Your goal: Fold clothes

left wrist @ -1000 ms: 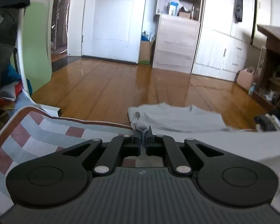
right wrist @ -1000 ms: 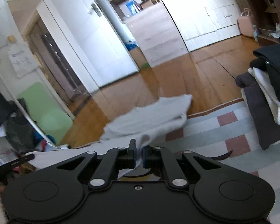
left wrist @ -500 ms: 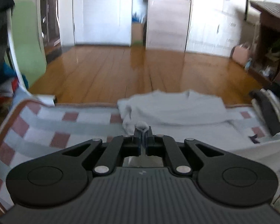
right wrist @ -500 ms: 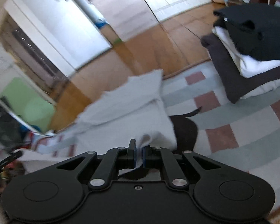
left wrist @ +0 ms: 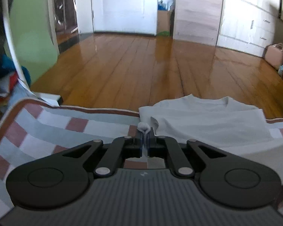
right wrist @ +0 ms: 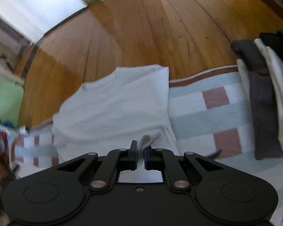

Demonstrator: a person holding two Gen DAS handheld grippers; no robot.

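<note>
While both of my grippers pinch the near edge of the white T-shirt, I judge this garment about half done: it lies spread on the checked blanket, its collar at the far side reaching over the blanket's brown border onto the wooden floor, and at least one side already looks turned in, with a straight folded edge on the right in the right wrist view. My left gripper has its fingers nearly closed on a small bunched tuft of the cloth; my right gripper is likewise closed down on a raised fold of the same T-shirt. What I think is left is carrying this near hem toward the collar, smoothing it, and adding it to the stack of folded clothes on the right of the blanket, dark and cream pieces lying well apart from the shirt. On the far left stand a green panel and a heap of coloured items. Nothing lies on the shirt; only the overhanging collar might slip.
</note>
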